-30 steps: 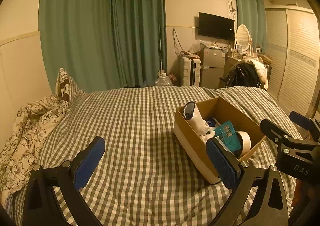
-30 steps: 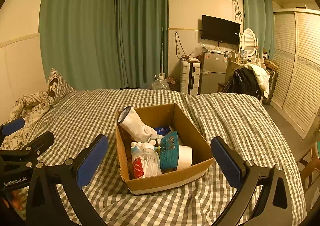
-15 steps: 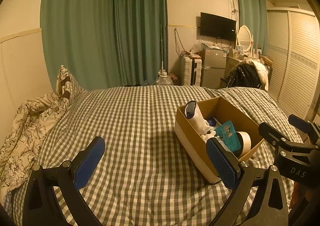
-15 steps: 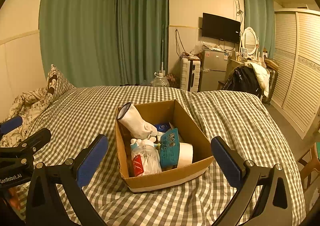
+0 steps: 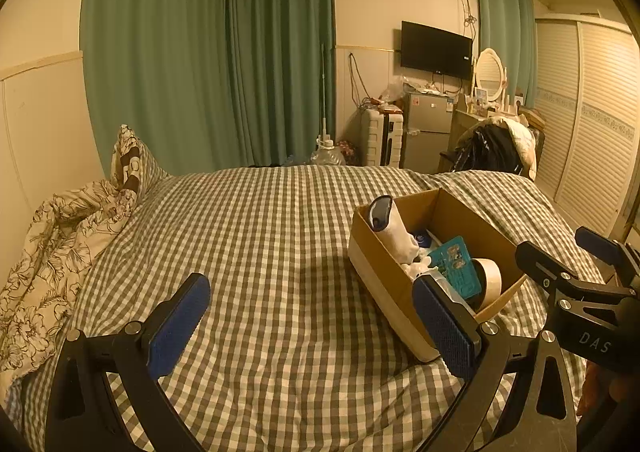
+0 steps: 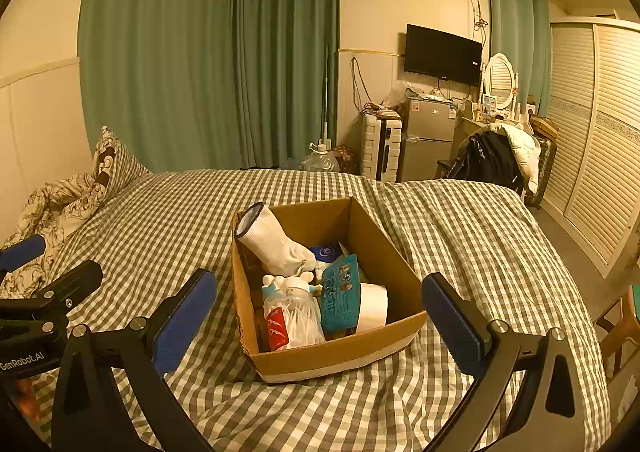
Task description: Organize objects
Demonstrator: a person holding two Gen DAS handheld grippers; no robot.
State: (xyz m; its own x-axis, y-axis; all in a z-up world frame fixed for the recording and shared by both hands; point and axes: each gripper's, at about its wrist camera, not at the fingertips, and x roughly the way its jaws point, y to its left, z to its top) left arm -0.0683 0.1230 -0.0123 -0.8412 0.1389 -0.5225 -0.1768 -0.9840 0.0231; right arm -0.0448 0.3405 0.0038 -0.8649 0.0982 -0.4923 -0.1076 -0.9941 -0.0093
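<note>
I hold both grippers over the bed [image 6: 460,220], which has a grey-and-white checked cover. My right gripper [image 6: 320,316] has its jaws wide, with nothing between the blue pads; the cardboard box [image 6: 352,352] sits on the cover in the lower centre of the right wrist view, framed between the two pads but touching neither that I can see. Inside the box: a white sock [image 6: 272,240] propped tilted against the upper left corner, a plastic bag of cotton swabs [image 6: 296,316] at the near wall, a teal packet [image 6: 340,296] standing just beside it, and a roll of tape [image 6: 374,308] to the right of the packet. A small blue item lies behind them, too hidden to identify. My left gripper [image 5: 312,324] also has its jaws wide and holds nothing; in its view the box [image 5: 384,288] lies at centre right, partly behind the right-hand pad, with bare cover between the pads. The right gripper's frame [image 5: 580,292] shows at the right edge of that view. A floral quilt [image 5: 52,252] is bunched at the left.
</note>
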